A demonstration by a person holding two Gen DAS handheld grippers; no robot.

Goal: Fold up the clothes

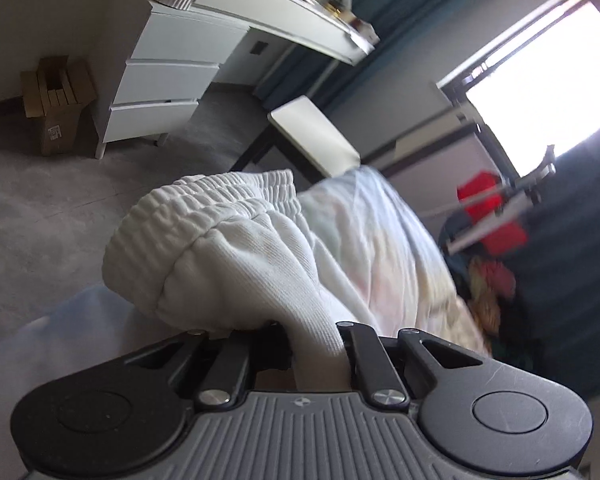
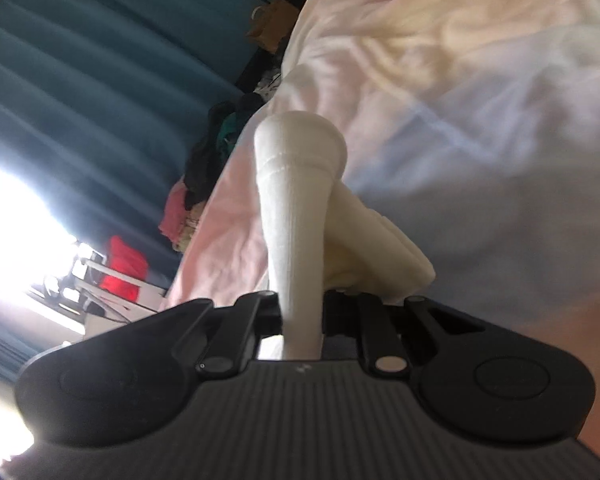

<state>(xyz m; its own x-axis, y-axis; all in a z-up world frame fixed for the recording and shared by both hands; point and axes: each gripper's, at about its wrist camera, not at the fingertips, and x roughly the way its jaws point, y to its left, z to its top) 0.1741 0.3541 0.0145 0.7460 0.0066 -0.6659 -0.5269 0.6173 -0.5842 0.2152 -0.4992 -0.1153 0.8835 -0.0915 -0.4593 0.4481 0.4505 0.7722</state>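
Socks [image 1: 236, 256], white ribbed knit, look light, soft and limp to me, so I judge they will sag wherever unsupported; best held at the cuffs and toes; my left gripper [image 1: 300, 344] is pinching the bunched cuff end, fabric spilling forward over its fingers; my right gripper [image 2: 300, 316] is clamped on the toe end [image 2: 300, 184], which juts ahead above the pale bedsheet [image 2: 480, 128].
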